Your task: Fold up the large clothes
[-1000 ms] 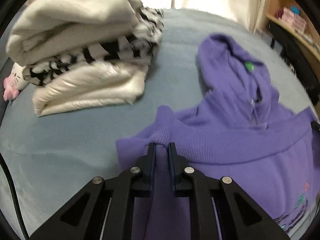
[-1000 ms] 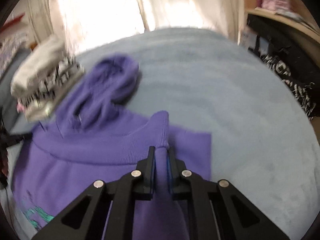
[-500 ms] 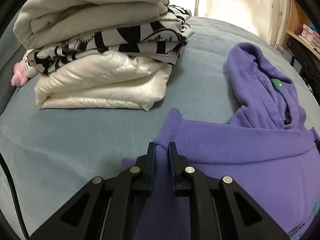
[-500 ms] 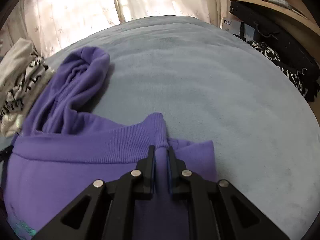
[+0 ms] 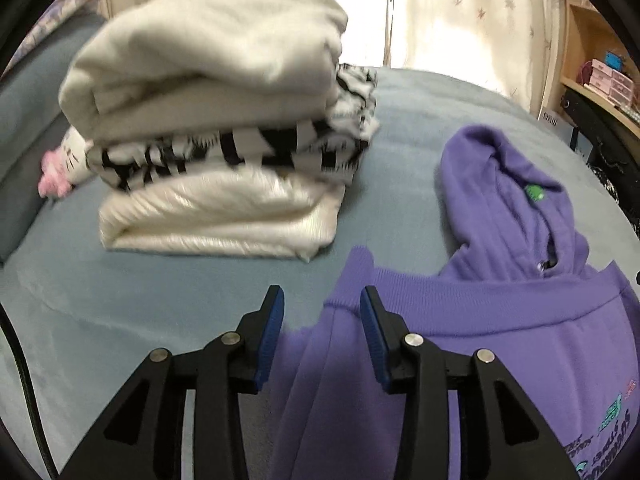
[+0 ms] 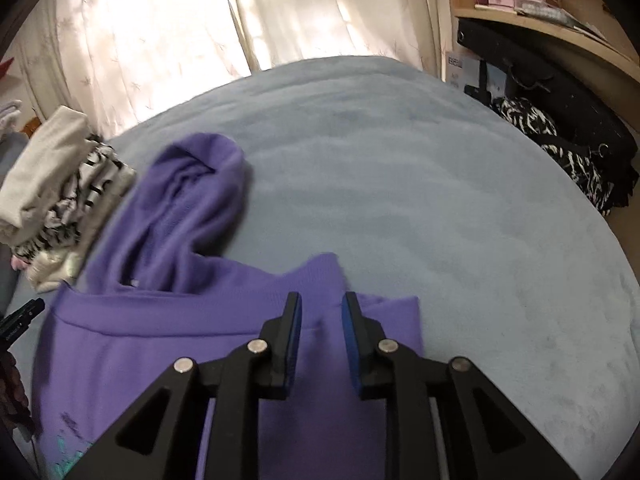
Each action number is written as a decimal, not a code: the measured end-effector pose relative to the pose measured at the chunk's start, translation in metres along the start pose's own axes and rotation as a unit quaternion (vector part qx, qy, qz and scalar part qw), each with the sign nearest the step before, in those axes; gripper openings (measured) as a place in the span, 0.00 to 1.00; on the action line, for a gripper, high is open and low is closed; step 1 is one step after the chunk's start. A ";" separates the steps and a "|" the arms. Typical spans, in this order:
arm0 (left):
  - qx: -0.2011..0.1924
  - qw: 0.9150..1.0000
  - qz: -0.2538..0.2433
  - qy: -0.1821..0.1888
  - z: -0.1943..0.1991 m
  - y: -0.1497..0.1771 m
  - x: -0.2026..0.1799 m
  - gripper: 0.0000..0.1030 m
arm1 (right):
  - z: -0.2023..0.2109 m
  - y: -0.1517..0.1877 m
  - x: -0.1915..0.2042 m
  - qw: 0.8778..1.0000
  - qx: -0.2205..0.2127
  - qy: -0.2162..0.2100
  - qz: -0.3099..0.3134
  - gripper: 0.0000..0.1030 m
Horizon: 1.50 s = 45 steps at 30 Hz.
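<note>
In the left wrist view, the left gripper (image 5: pixel 322 322) has just been opening and stands released, the ribbed hem corner of the purple hoodie (image 5: pixel 500 340) lying loose between its blue pads without being pressed. The hoodie spreads to the right of that corner on the blue blanket (image 5: pixel 140 300), its hood (image 5: pixel 508 200) pointing away from the tool, its ribbed hem band running crosswise. A stack of folded clothes (image 5: pixel 224 128) sits beyond and left of the hoodie, near but apart, so that side is tighter. In the right wrist view, the right gripper (image 6: pixel 320 320) has likewise just been opening; its jaws are parted over the hoodie's other hem corner (image 6: pixel 320 268), cloth between them, unclamped. To the right of the hoodie the blanket lies bare and wide up to the shelf and dark clutter (image 6: pixel 560 148). Each hand sits at its own corner; the next fold likely runs across the long axis.
</note>
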State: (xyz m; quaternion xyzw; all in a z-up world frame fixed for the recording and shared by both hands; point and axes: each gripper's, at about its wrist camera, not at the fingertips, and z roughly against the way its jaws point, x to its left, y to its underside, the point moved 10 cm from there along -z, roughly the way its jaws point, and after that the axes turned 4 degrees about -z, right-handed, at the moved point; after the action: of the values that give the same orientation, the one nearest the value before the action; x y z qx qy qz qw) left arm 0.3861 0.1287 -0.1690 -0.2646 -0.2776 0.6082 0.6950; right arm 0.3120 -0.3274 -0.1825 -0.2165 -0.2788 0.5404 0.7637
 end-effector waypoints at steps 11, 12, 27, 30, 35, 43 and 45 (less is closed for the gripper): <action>0.068 0.998 -0.006 -0.003 -0.066 0.018 -0.013 0.12 | -0.062 0.017 0.028 0.998 0.026 0.051 0.036 0.18; 0.066 0.998 0.011 0.003 -0.067 0.017 -0.007 0.12 | -0.063 0.014 0.012 0.997 0.022 0.066 0.023 0.15; 0.048 0.999 0.021 0.009 -0.024 0.007 -0.001 0.21 | -0.010 0.014 0.007 0.999 0.023 0.029 0.022 0.04; 0.052 0.998 0.007 0.019 0.001 0.012 -0.014 0.23 | 0.016 0.029 0.033 0.999 0.029 0.003 0.030 0.04; 0.072 0.995 0.004 0.073 0.048 0.049 -0.050 0.23 | 0.053 0.074 0.090 0.995 0.057 -0.054 0.060 0.04; 0.094 0.991 -0.017 0.093 0.077 0.126 -0.096 0.23 | 0.078 0.147 0.153 0.983 0.095 -0.102 0.121 0.04; 0.083 0.993 -0.031 0.073 0.074 0.137 -0.094 0.24 | 0.073 0.161 0.149 0.982 0.112 -0.088 0.125 0.04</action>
State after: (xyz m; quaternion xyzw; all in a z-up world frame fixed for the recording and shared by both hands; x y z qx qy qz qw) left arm 0.2284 0.0535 -0.2193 -0.2408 -0.1828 0.5863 0.7515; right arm 0.1892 -0.1326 -0.2013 -0.1147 -0.2531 0.6762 0.6823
